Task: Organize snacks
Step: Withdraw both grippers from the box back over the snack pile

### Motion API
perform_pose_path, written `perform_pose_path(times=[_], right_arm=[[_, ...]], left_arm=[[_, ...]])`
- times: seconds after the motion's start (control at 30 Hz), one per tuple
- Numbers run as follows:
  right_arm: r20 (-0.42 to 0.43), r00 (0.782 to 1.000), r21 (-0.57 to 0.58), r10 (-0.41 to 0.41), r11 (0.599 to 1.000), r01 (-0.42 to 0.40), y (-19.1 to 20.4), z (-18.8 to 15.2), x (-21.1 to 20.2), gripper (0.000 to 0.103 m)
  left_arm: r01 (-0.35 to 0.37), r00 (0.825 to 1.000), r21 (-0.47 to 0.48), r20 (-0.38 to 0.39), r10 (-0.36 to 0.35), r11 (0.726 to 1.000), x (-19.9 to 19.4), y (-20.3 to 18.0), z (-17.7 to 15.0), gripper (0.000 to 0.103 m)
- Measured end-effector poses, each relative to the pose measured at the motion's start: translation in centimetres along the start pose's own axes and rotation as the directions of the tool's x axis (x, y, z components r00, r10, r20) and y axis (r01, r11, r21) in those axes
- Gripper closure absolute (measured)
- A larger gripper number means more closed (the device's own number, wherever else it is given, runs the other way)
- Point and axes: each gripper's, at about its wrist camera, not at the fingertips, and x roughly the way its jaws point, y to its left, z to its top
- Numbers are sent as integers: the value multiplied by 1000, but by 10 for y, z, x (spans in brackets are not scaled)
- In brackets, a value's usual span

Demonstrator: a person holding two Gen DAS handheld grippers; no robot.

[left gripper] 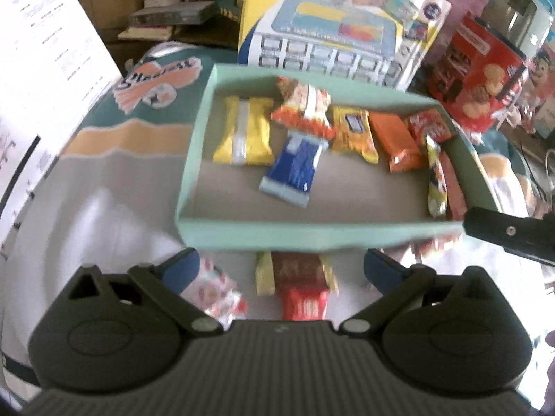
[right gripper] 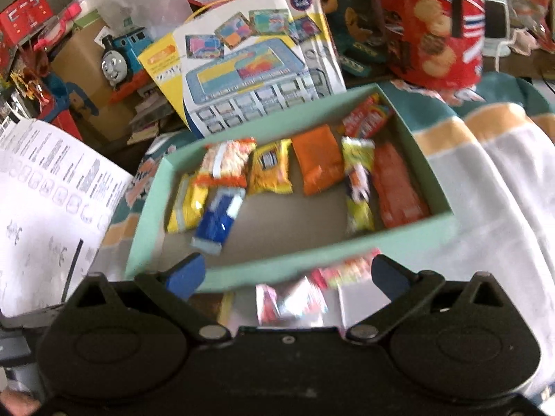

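Jaws spread wide, both grippers empty. You hover near green box (left gripper: 194,159); loose snacks (left gripper: 301,294) lie outside it. Blurred view: risk snagging box wall, spilling packets.

You are working in a lived-in home, likely a child's room: a blue toy train engine with a grey face (right gripper: 119,57), a boxed toy laptop in white and yellow card (left gripper: 333,31), a red biscuit tin (right gripper: 433,24), and a teal, white-striped printed blanket (right gripper: 485,173) underneath everything.
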Motion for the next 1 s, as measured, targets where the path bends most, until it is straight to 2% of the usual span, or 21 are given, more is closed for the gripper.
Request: perform_pose_path(times=[0.27,0.43,0.63,0.8,0.9,1.0], right_arm=[[-42,999,62,-23,998,25,-20,-48,-13,0],[-58,998,77,-38,996,42,-25,-73,-13,0],[11,994,-9,-111,994,111,-17,-79,-14,0],[31,991,-24,-127,992,127,-18,-74,-13,2],[27,990,-40,-139,989,140,-19,-74,-10,7],[27,986,-77,-162,984,163,-16,-76,-5,12]], left_arm=[[-7,999,0,-51,7,1000,4,7,-36,0],[7,998,-1,-62,-7,1000,8,11,-47,0],[-3,998,1,-59,3,1000,17,8,-46,0],[-2,998,15,-68,3,1000,30,-2,-41,1],[-36,998,57,-47,38,998,37,-12,-41,6],[-52,998,93,-27,55,994,40,-17,-40,20]])
